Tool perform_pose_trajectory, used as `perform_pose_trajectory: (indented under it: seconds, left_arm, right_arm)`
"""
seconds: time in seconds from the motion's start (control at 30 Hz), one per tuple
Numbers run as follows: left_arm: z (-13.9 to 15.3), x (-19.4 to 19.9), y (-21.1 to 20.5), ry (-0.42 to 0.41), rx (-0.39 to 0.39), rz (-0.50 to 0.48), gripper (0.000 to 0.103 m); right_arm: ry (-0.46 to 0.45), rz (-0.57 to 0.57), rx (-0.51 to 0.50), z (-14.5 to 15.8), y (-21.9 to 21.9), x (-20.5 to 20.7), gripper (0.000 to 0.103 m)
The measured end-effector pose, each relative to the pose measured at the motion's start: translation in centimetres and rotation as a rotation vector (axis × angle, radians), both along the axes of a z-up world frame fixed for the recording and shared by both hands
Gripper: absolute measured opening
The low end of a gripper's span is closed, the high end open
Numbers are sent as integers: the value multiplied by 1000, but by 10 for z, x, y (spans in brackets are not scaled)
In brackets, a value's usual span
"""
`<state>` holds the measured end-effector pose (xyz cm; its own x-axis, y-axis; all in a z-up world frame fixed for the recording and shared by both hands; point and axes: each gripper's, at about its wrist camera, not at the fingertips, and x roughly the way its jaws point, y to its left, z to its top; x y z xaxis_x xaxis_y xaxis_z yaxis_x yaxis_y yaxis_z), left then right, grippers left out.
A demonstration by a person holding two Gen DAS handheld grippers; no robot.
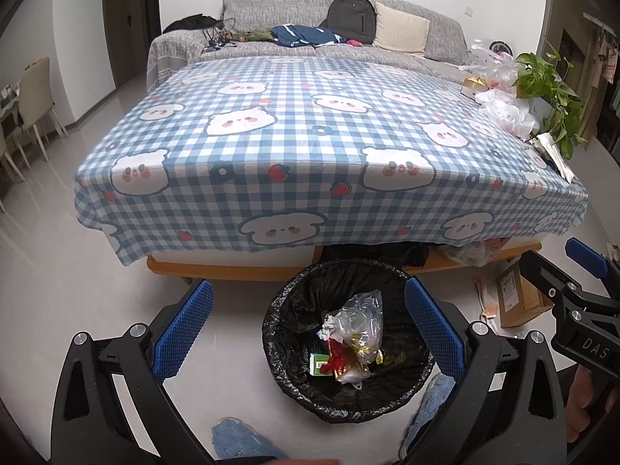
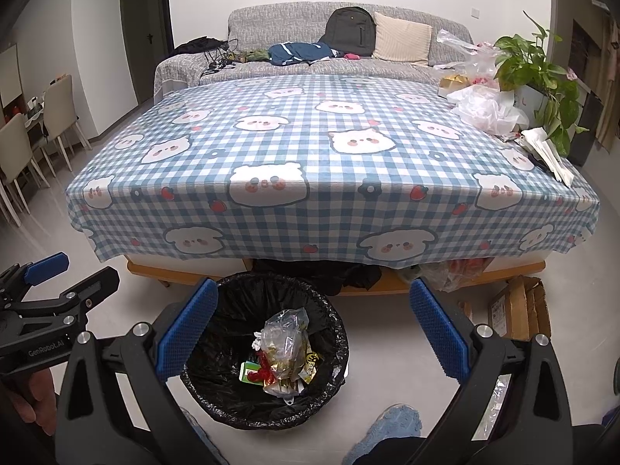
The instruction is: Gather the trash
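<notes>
Checked table (image 2: 310,147) ahead looks mostly bare; bin (image 2: 201,407) sits below its edge, trash (image 2: 285,352) already inside (handy for drops). I've both grippers, left (image 1: 308,333) and right (image 2: 310,333), spread wide, empty.

1. Home, living rm: grey sofa (image 2: 348,38) w/ backpack (image 2: 350,29) and cushion (image 2: 401,37).
2. Low table w/ checked cartoon cloth (image 2: 310,155), potted plant (image 2: 538,73).
3. Dining chairs (image 2: 58,112) at left.
</notes>
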<state>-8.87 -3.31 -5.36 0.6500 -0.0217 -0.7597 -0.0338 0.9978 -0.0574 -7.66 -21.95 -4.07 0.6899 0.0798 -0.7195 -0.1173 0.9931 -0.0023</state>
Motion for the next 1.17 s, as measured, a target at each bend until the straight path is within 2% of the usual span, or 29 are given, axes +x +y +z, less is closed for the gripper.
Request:
perform_pose_trajectory:
  seconds: [0.53, 1.17]
  left_arm:
    - [2, 1, -2, -18, 35, -2, 97]
    - [4, 0, -2, -32, 26, -13, 97]
  right_arm:
    - [0, 0, 1, 0, 1, 0, 95]
    - [1, 0, 1, -1, 0, 1, 95]
